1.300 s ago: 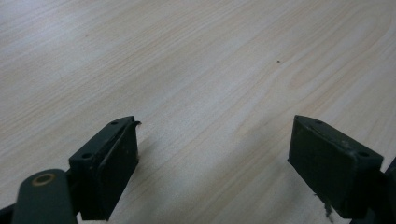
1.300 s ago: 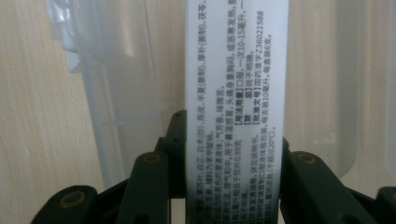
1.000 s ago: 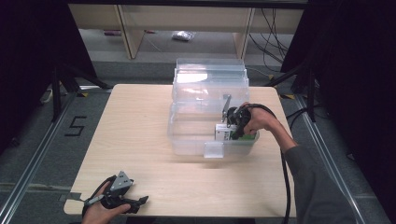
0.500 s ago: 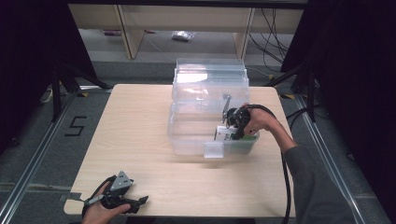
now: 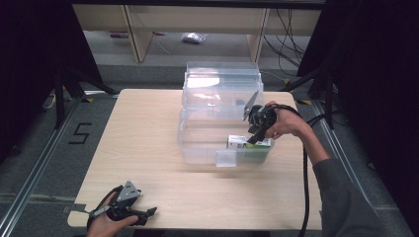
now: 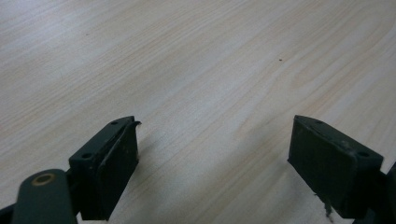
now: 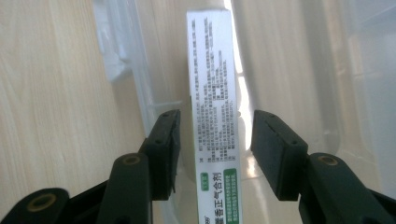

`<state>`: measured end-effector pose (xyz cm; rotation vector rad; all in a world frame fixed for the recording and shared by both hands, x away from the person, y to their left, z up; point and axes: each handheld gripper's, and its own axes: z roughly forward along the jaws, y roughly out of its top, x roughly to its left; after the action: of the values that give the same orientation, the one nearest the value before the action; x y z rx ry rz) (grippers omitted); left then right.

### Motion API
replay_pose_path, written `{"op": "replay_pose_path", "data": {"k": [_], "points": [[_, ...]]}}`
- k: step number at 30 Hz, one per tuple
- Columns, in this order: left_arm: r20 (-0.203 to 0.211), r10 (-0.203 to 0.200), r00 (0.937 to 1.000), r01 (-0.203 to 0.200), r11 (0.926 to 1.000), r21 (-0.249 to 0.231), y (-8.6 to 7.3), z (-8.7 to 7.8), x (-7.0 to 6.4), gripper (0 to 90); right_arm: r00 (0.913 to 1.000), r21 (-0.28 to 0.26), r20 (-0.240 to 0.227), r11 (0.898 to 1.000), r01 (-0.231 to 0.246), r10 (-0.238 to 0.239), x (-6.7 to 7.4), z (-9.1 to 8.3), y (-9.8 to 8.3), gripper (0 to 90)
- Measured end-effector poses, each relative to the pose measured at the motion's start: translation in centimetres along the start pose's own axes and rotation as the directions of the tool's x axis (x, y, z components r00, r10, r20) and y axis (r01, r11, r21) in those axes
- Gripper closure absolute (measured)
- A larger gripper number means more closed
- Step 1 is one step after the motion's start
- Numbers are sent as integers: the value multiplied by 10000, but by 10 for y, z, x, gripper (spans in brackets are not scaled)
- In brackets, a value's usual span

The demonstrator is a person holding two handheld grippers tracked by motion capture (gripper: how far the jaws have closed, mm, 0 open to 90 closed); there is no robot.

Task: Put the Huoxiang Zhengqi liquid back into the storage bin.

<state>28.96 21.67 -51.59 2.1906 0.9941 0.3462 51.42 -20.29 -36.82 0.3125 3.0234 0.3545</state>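
- The green-and-white carton (image 7: 214,121) is seen lying inside the clear plastic bin (image 5: 197,148), at its near right corner, directly below the right hand-held gripper (image 5: 253,138); in the high view the carton (image 5: 243,143) rests against the bin's front wall.
- The right hand-held gripper (image 7: 215,149) has just been opening — its jaws stand partly apart on either side of the carton, a gap is visible at each pad, and nothing is gripped.
- The carton is judged to have been released into the bin, with a lift clear of it as the likely step in hand.
- A snag could follow from here: with so narrow a gap, a pad could catch the carton's edge as the hand-held gripper rises and drag or tip it; the bin's wall, just beside the left-hand jaw in the right gripper view, could also be knocked.
- The left hand-held gripper (image 6: 215,163) is held wide open over bare tabletop (image 6: 187,60), well away from the bin, at the near left corner (image 5: 132,210).
- The gaps at the pads and the carton's print are given by the right gripper view — the high view gives instead the bin's raised lid (image 5: 222,79) behind the hand.
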Motion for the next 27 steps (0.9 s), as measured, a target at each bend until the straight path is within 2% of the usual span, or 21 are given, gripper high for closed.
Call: {"op": "replay_pose_path", "data": {"k": [1, 3, 4, 5, 7, 8, 9, 11, 12, 13, 14, 15, 16, 17, 18, 20, 21, 23, 25, 27], "points": [[10, 38, 10000, -38, 10000, 10, 0, 0, 0, 154, 10000, -186, 23, 9998, 38, -38, 1, -3, -1, 521], [3, 67, 10000, -67, 10000, 31, 0, 0, 0, 154, 9996, -462, -120, 9986, -250, 245, 5, -9, -2, 515], [62, 45, 10000, -45, 10000, -11, 0, 0, 0, 154, 9997, -554, -109, 9982, -241, 235, 6, -11, -2, 510], [74, 125, 9999, -125, 9999, 87, 0, 0, 1, 154, 10000, -670, 1, 9978, 21, -21, 4, -12, -3, 509], [38, 32, 10000, -32, 10000, -21, 0, 0, -1, 154, 9990, -627, 9, 9970, -447, 448, 8, -14, -5, 500], [21, 259, 9997, -259, 9995, 178, 0, -1, 1, 154, 9999, -761, 29, 9970, -162, 165, 7, -14, -5, 498], [44, 296, 9996, -296, 9993, 225, 0, -1, 1, 154, 9995, -744, 33, 9968, -304, 307, 9, -15, -5, 494], [6, -76, 10000, 76, 10000, -25, 0, 0, 0, 153, 9990, -1021, -30, 9938, -442, 441, 10, -18, -6, 488], [-27, 39, 10000, -39, 10000, -37, 0, 1, 0, 153, 9989, -1202, -47, 9917, -460, 458, 10, -19, -7, 484], [4, 40, 10000, -40, 10000, 19, 0, 0, 0, 154, 9976, -1171, 30, 9907, -687, 695, 12, -21, -7, 479], [48, 130, 9999, -130, 9999, 63, 0, -1, 0, 154, 9986, -1264, 45, 9906, -522, 532, 12, -21, -7, 472], [-13, 216, 9998, -215, 9996, 183, 0, -1, 2, 154, 9982, -1344, 152, 9893, -560, 585, 13, -24, -7, 461], [-12, -61, 10000, 61, 10000, -71, 0, 0, 0, 153, 9980, -1398, 188, 9885, -576, 608, 13, -25, -7, 456], [-8, 12, 10000, -12, 10000, -38, 0, 1, 0, 154, 9962, -1481, 305, 9860, -764, 818, 14, -26, -7, 453], [18, 39, 10000, -39, 10000, -9, 0, 0, -1, 154, 9981, -1656, 484, 9857, -303, 389, 12, -27, -7, 451], [42, 183, 9998, -183, 9998, 105, 0, -1, 0, 154, 9960, -1726, 424, 9824, -709, 793, 16, -29, -8, 434], [-10, -29, 10000, 29, 10000, -41, 0, 0, 0, 154, 9954, -1845, 507, 9803, -701, 807, 17, -30, -7, 422], [-20, 55, 10000, -55, 10000, -18, 0, 0, 0, 154, 9922, -2361, 603, 9673, -922, 1093, 20, -32, -8, 402], [-12, 69, 10000, -69, 10000, 1, 0, 0, 0, 154, 9864, -2665, 496, 9539, -1379, 1564, 26, -32, -8, 380], [-21, 37, 10000, -37, 10000, -25, 0, 1, 0, 154, 9892, -3169, 479, 9412, -1167, 1387, 28, -30, -8, 379]]}}
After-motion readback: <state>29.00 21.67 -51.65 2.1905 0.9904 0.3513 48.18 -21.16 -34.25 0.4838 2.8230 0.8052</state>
